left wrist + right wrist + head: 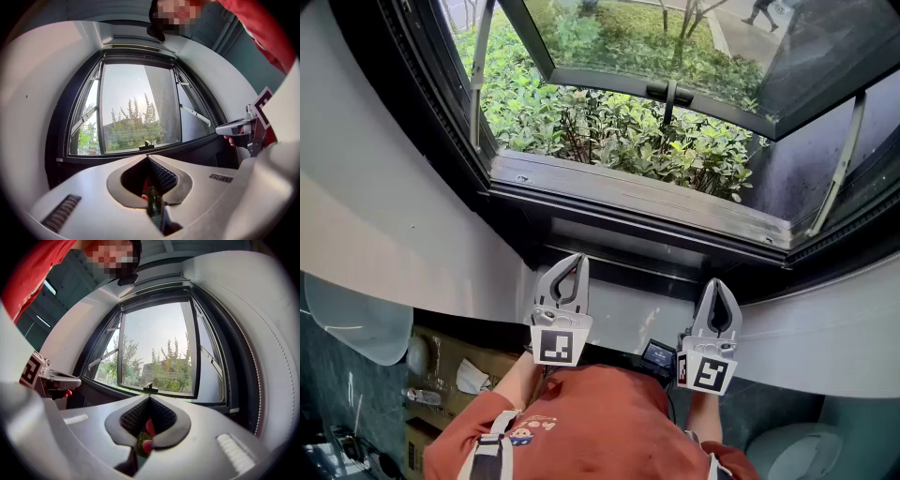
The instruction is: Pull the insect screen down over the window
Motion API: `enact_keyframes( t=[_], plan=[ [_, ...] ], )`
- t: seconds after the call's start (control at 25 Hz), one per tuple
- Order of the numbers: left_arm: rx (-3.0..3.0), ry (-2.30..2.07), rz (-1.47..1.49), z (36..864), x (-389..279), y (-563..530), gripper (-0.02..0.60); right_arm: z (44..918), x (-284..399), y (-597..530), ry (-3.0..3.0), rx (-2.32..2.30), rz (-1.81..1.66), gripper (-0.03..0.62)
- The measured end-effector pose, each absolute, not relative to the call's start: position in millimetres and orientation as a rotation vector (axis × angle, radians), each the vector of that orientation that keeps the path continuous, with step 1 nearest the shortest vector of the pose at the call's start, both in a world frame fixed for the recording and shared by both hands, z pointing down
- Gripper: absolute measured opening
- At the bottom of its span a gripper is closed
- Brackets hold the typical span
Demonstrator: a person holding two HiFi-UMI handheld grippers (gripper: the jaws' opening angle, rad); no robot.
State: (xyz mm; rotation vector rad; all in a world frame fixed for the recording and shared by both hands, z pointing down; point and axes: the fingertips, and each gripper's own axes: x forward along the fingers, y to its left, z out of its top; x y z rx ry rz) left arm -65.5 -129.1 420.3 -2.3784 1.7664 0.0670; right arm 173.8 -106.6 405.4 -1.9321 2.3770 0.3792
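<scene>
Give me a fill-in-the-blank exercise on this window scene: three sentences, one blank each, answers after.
1. The window sash stands ___, tilted out toward the bushes.
2. The handle sits on the sash's ___ edge.
3. The jaws of the left gripper and the right gripper are ___, with nothing between them.
Missing words: open; bottom; shut.

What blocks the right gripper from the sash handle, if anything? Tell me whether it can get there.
Probably yes: nothing stands between the right gripper, jaws shut, and the sash handle, which sits outward beyond the sill.
</scene>
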Motion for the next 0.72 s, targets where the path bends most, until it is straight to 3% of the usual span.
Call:
enact_keyframes(
  t=[0.72],
  plan=[
    [-2.404, 1.746, 0.052, 422.2, -62.6, -121.3, 0.006, 407.9, 173.6, -101.7, 2.346, -1.923, 0.348, 0.009]
  ],
)
